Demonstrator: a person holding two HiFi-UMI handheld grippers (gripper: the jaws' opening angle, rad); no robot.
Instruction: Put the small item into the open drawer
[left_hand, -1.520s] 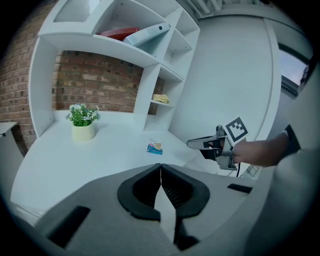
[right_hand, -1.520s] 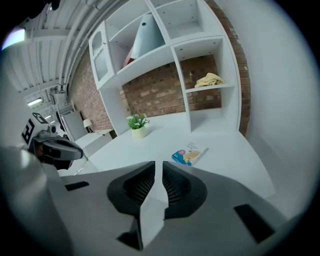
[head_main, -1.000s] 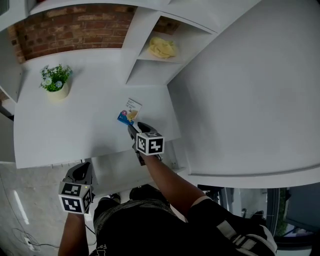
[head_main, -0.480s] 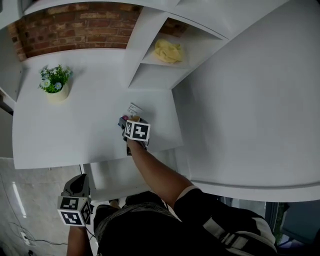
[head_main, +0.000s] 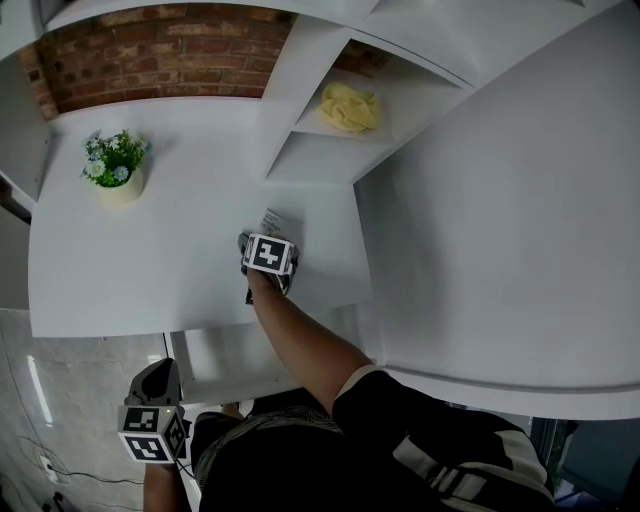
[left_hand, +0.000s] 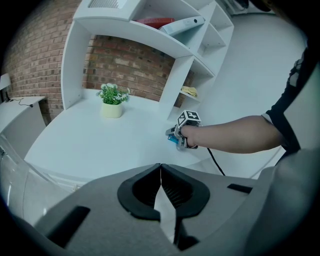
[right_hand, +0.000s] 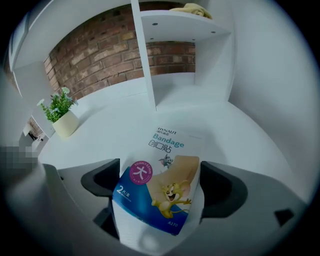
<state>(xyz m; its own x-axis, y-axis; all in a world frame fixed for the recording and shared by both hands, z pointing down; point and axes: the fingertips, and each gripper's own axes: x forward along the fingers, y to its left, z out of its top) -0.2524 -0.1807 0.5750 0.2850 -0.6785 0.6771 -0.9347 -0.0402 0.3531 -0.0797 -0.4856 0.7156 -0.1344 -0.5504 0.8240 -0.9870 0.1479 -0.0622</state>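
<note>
Centrally, the right gripper (head_main: 260, 240) is clamping its jaws on a bandage packet (right_hand: 159, 192) lying on the white desk (head_main: 150, 260). Lower left, the left gripper (left_hand: 161, 172) is hanging with its jaws together.

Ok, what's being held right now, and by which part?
The right gripper holds the blue-and-white bandage packet by its two side edges, near its lower end. The left gripper, jaws together, holds nothing.

White-and-blue bandage packet (right_hand: 159, 187) with cartoon mouse; white desk (head_main: 130, 270); red-brown brick wall (head_main: 150, 50); yellow cloth (head_main: 350, 108)
</note>
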